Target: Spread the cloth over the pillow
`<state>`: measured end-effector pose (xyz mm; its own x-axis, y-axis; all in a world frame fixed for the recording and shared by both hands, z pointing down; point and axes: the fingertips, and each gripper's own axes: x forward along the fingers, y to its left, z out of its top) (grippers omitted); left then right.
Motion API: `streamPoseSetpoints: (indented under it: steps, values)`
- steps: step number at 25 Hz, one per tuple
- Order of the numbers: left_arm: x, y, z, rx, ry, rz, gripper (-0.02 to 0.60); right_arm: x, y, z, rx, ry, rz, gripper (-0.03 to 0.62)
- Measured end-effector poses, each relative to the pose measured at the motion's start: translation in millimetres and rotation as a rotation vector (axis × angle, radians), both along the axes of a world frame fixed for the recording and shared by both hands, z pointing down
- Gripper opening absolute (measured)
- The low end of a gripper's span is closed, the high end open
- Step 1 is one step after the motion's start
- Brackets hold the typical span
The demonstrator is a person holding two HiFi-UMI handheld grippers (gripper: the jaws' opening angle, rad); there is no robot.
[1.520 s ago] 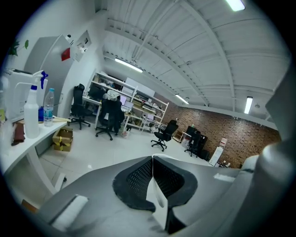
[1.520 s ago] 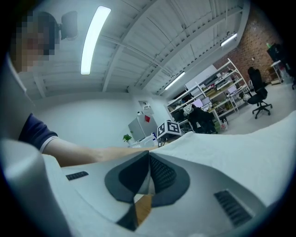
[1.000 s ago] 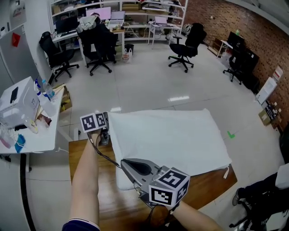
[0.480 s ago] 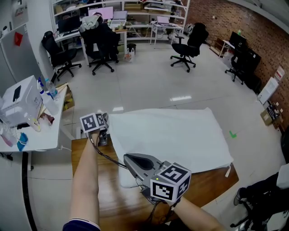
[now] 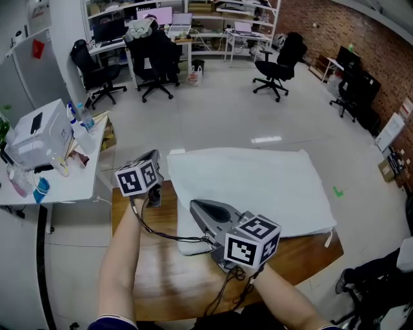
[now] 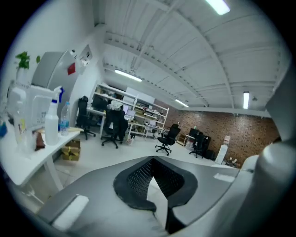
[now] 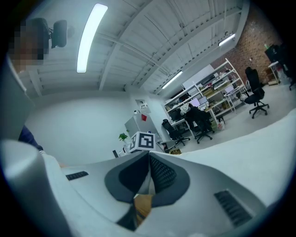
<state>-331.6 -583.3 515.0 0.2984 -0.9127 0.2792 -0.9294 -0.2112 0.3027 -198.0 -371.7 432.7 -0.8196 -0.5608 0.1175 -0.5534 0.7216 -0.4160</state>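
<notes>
Cloth (image 5: 258,187) lies over pillow (image 5: 185,243) on table (image 5: 148,283). Right tool (image 7: 149,157) pinches cloth edge; left tool (image 6: 152,161) clenched, empty.

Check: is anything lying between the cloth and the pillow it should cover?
Nothing visible does. The cloth lies flat over the pillow, whose near left corner shows from under it on the wooden table.

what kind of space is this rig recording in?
Most likely an open-plan office or lab workspace: rolling office chairs on a bare, shiny floor, shelving and monitors along the far wall, and a brick wall on the right.
</notes>
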Motion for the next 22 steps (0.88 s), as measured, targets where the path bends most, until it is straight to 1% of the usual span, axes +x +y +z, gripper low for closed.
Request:
streamPoseSetpoints:
  steps: [2,4,10,14,17,19,22]
  values:
    - [1,22,-16,0.031,-0.089,-0.019,0.011,2,-2,-2,0.017,0.016,0.004,0.017]
    - [1,48,-29,0.046,-0.132,-0.037,0.009,3,-2,-4,0.027,0.026,0.002,0.017]
    - [18,142,-78,0.099,-0.111,-0.049,0.011,-4,-2,-3,0.045,0.057,-0.030,0.017]
    - [30,199,-104,0.115,-0.174,-0.088,0.009,-10,-6,-1,0.047,0.061,-0.035,0.017]
    - [35,231,-114,0.115,-0.196,-0.123,0.011,-13,-5,3,0.054,0.084,-0.037,0.017]
    - [34,251,-121,0.114,-0.215,-0.137,0.011,-16,-3,7,0.055,0.099,-0.040,0.017]
    - [27,273,-142,0.135,-0.231,-0.150,0.011,-20,0,9,0.069,0.129,-0.041,0.017]
